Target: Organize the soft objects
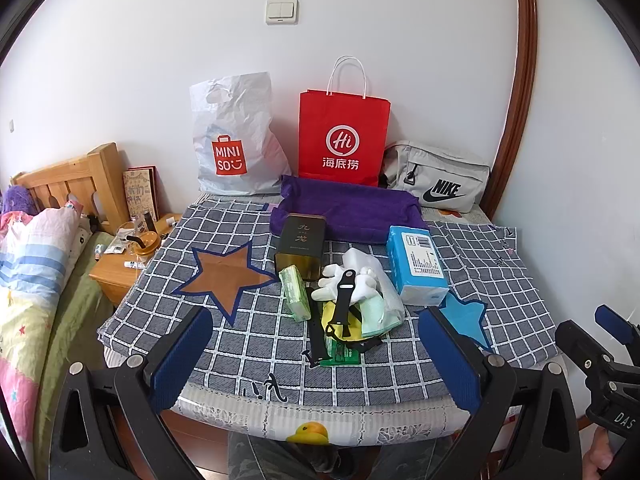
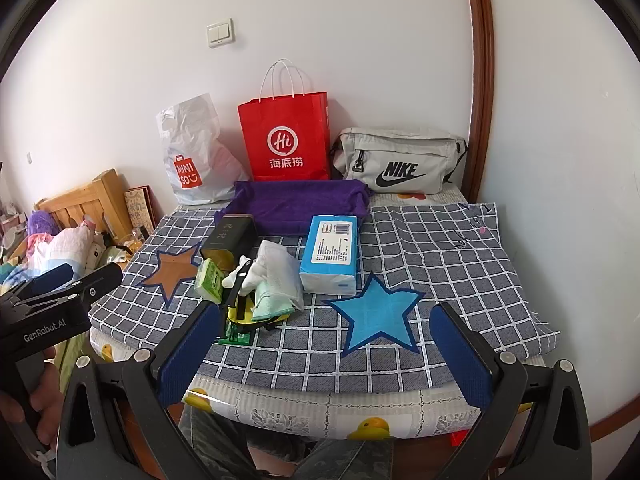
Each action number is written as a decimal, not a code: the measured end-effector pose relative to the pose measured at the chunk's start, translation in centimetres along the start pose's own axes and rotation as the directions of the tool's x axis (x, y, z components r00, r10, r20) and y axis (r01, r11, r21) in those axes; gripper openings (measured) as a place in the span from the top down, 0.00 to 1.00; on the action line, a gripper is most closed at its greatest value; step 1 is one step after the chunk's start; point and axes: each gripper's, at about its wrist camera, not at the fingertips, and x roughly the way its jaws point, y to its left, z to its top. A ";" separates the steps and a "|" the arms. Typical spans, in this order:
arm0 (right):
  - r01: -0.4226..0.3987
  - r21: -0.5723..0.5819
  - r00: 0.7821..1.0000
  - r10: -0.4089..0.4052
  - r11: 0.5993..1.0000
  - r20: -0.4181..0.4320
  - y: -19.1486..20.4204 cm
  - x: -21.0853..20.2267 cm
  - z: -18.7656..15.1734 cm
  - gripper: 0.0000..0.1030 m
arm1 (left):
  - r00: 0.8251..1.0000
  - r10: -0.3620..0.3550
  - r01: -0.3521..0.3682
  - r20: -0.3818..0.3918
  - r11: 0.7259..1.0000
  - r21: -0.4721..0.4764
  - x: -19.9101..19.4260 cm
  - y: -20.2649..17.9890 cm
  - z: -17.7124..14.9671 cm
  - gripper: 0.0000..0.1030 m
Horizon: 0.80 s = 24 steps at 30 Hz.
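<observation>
1. I am holding my left gripper (image 1: pixel 316 364) spread wide above the near edge of the checked cloth (image 1: pixel 480 264), with nothing between its blue pads (image 1: pixel 182 358).
2. I am holding my right gripper (image 2: pixel 326 354) spread just as wide, also empty, over the near edge beside the blue star patch (image 2: pixel 374 310).
3. The soft things are sitting in a heap near the middle of the cloth: white gloves (image 1: pixel 360 278), a pale green cloth (image 1: pixel 374 314), a green tissue pack (image 1: pixel 295 292) and a black strap (image 1: pixel 344 296) lying across them.
4. A dark tin (image 1: pixel 300 242) is lying just behind the heap, and a blue tissue pack (image 1: pixel 418 262) is lying just beside it on the right.
5. A purple towel (image 1: pixel 348 208) is lying toward the far edge.
6. Along the far edge a white Miniso bag (image 1: pixel 234 140), a red paper bag (image 1: pixel 344 136) and a grey Nike bag (image 1: pixel 438 178) are standing against the wall.
</observation>
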 end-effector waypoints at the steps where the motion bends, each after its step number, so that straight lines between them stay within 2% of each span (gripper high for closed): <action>1: -0.002 -0.001 1.000 0.002 1.000 0.002 0.0 0.0 0.0 0.00 | 1.000 0.001 -0.001 -0.002 1.000 -0.001 0.0 0.0 0.0 0.00; 24: -0.006 -0.006 1.000 0.006 1.000 0.010 0.2 -0.2 -0.1 0.00 | 1.000 0.003 -0.003 -0.003 1.000 -0.002 0.1 0.1 -0.1 0.00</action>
